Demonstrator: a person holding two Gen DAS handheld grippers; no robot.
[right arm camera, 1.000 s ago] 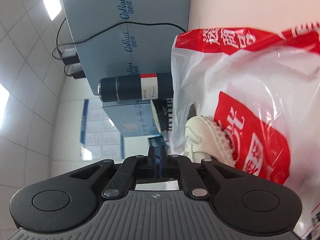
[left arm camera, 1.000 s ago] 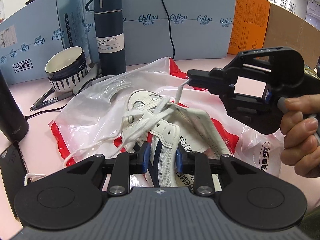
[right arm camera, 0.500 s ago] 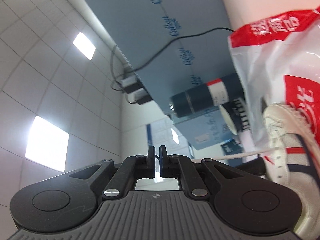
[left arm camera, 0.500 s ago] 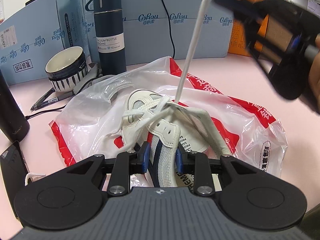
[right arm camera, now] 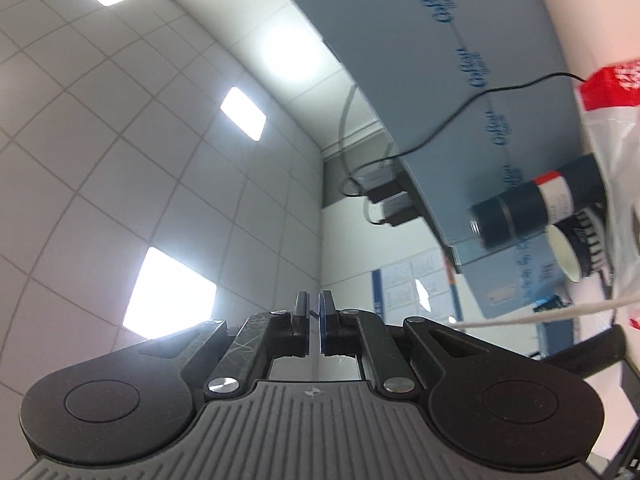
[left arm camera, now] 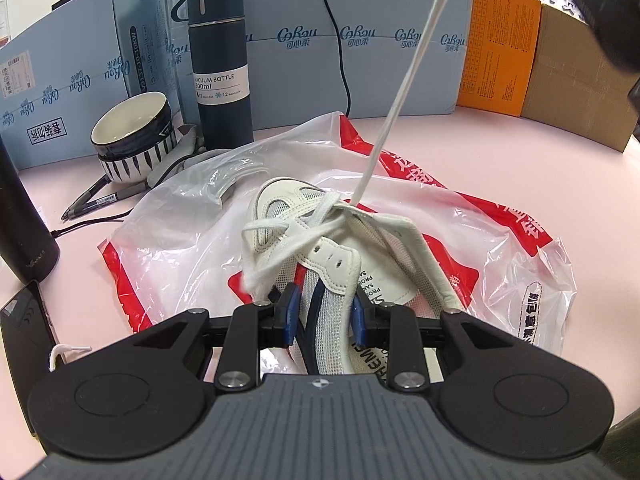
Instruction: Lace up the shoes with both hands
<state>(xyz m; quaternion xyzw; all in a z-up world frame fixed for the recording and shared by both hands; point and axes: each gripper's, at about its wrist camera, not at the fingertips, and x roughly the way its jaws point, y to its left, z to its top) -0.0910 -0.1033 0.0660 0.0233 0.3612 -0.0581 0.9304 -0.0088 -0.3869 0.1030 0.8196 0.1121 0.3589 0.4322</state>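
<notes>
Left wrist view: left gripper (left arm camera: 325, 312) clamps the white mesh sneaker (left arm camera: 328, 256); flat woven lace (left arm camera: 404, 92) runs taut toward the closed right gripper (right arm camera: 314, 320).

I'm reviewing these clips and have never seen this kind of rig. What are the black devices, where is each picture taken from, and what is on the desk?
No robot: a person holds two hand-operated grippers, each with its own camera looking along its fingers. In the left view, the left gripper clamps the side of a white shoe lying on a plastic bag on the pink desk. A shoelace runs taut upward, out of frame. The right view points at the ceiling; the right gripper is shut, presumably holding that lace's end. Behind stand a vacuum bottle and bowl.
</notes>
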